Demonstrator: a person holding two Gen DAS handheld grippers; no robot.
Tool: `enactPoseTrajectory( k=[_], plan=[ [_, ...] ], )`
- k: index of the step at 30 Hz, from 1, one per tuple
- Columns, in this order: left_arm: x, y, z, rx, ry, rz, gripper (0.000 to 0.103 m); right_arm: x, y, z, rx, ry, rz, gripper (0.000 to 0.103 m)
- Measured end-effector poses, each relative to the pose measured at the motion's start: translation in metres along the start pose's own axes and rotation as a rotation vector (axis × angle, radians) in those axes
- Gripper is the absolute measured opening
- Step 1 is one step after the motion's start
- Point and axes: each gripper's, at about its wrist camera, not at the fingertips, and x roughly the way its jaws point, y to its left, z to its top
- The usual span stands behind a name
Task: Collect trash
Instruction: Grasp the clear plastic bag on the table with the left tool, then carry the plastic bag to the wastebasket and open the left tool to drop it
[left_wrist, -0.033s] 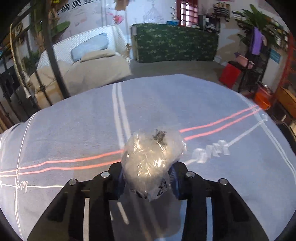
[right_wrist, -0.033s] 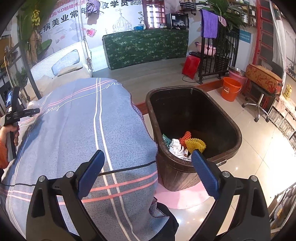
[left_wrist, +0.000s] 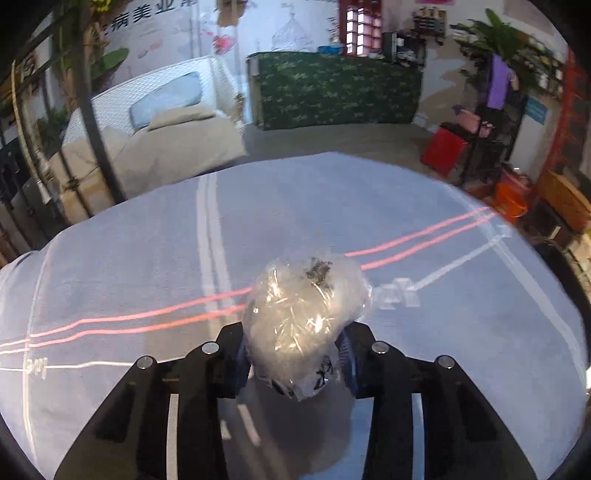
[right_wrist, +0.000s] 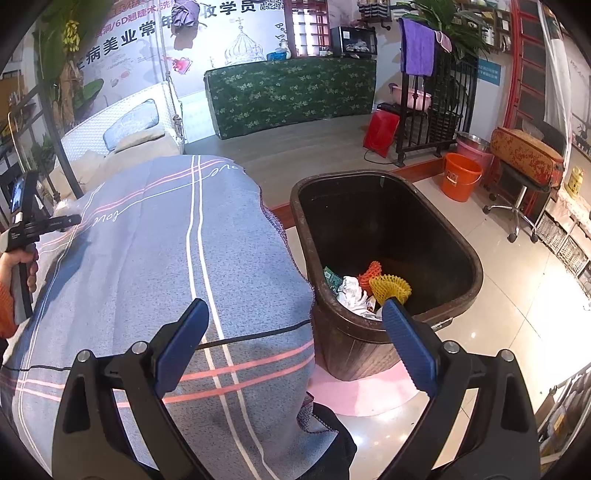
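My left gripper (left_wrist: 295, 354) is shut on a crumpled clear plastic bag (left_wrist: 303, 317) and holds it over the grey striped tablecloth (left_wrist: 147, 266). In the right wrist view the left gripper (right_wrist: 64, 221) is small at the far left with the bag (right_wrist: 64, 206) at its tip. My right gripper (right_wrist: 295, 332) is open and empty, above the table's right edge beside a dark brown bin (right_wrist: 461, 258). The bin holds orange netting (right_wrist: 369, 275), yellow netting (right_wrist: 391, 286) and white crumpled paper (right_wrist: 351, 290).
The cloth-covered table (right_wrist: 166, 258) fills the left. A black cable (right_wrist: 258, 330) crosses the cloth. An orange bucket (right_wrist: 460, 177), a stool (right_wrist: 521, 192) and a black rack (right_wrist: 436, 107) stand on the floor behind the bin. A pink mat (right_wrist: 369, 395) lies under it.
The left wrist view has shifted slightly with motion blur; the bag stays gripped. The right gripper has not visibly moved.
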Motion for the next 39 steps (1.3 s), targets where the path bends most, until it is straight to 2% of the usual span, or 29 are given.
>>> enactPoseTrajectory(
  k=[4,10,14,18,22,26,29,34,39],
  plan=[
    [-0.015,-0.058,-0.003,0.044,-0.015,-0.104,0.039,-0.001,-0.005,-0.001,-0.001,-0.008,0.002,0.093],
    [-0.026,-0.172,-0.007,0.154,-0.012,-0.282,0.039,-0.003,-0.022,0.001,0.026,-0.021,-0.010,0.093],
    [-0.027,-0.238,-0.013,0.214,0.007,-0.355,0.039,-0.007,-0.039,0.002,0.047,-0.037,-0.036,0.093],
    [-0.020,-0.288,-0.019,0.271,0.036,-0.395,0.039,-0.010,-0.060,0.000,0.086,-0.042,-0.054,0.093],
    [-0.006,-0.342,-0.024,0.342,0.075,-0.421,0.039,-0.012,-0.077,-0.005,0.113,-0.040,-0.076,0.093],
    [0.009,-0.375,-0.029,0.385,0.124,-0.436,0.039,-0.012,-0.091,-0.008,0.137,-0.038,-0.085,0.093],
    [0.019,-0.395,-0.033,0.440,0.146,-0.420,0.039,-0.013,-0.098,-0.010,0.147,-0.038,-0.090,0.093],
    [0.040,-0.410,-0.033,0.460,0.214,-0.416,0.039,-0.011,-0.105,-0.012,0.159,-0.038,-0.087,0.093],
    [0.054,-0.430,-0.038,0.527,0.260,-0.385,0.040,-0.008,-0.110,-0.016,0.173,-0.036,-0.090,0.093]
  ],
)
